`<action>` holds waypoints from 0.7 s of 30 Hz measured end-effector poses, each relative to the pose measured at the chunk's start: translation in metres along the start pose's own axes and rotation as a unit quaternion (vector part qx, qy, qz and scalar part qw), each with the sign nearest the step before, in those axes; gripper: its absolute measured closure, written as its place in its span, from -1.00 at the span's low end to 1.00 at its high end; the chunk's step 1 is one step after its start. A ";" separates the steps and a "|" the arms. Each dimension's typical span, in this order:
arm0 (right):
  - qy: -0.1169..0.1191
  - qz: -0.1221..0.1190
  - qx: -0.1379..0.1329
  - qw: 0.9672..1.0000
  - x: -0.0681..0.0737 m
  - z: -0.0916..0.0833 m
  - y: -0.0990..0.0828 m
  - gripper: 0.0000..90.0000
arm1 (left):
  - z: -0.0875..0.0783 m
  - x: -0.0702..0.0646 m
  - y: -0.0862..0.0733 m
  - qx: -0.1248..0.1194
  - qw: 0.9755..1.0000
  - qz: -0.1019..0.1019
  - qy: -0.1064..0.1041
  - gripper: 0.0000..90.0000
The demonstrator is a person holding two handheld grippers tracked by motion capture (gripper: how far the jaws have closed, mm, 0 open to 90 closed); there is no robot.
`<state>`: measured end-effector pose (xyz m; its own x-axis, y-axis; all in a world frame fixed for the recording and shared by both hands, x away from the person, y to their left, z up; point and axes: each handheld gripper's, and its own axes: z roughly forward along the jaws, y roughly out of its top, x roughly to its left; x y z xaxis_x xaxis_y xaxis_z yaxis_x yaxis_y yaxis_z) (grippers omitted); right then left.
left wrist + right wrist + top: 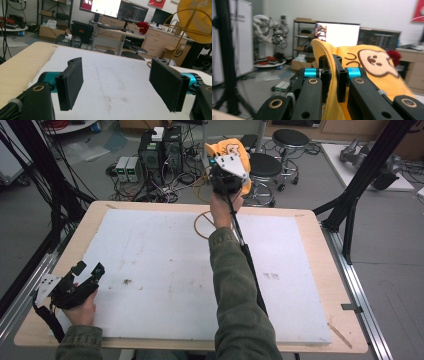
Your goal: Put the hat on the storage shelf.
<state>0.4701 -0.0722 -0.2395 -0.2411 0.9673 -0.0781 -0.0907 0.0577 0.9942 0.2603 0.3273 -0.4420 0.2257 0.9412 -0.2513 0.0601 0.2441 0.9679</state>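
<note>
Cloth (372, 75) hangs vertically from right gripper (332, 75).

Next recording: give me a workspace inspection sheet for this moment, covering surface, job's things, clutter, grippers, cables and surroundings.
Surface: white board on a wooden table, with small dark specks.
Job's things: yellow cloth with a cartoon face, pinched in the right gripper and held up at the far edge; a yellow wire frame shows with it.
Clutter: nothing seen beyond the specks.
Grippers: right gripper shut on the cloth; left gripper open, jaws wide apart, low over the near left corner.
Cables: black cable trails along the right sleeve.
Surroundings: stools, computer boxes on the floor, a lit monitor, black frame struts.
</note>
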 end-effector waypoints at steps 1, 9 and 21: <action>0.015 0.002 0.001 1.000 0.010 0.003 -0.003 0.92 | 0.000 0.000 0.000 0.000 1.000 0.000 0.000 -0.39; 0.046 0.002 0.023 0.999 0.036 0.012 -0.020 0.92 | 0.000 0.001 0.000 -0.002 1.000 -0.002 0.003 -0.39; 0.080 -0.030 0.075 0.993 0.073 0.023 -0.050 0.91 | 0.000 0.001 0.000 0.000 1.000 -0.002 0.000 -0.39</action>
<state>0.4795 0.0008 -0.2932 -0.3914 0.9100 -0.1371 0.0325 0.1626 0.9862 0.2600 0.3280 -0.4423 0.2263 0.9402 -0.2544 0.0612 0.2469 0.9671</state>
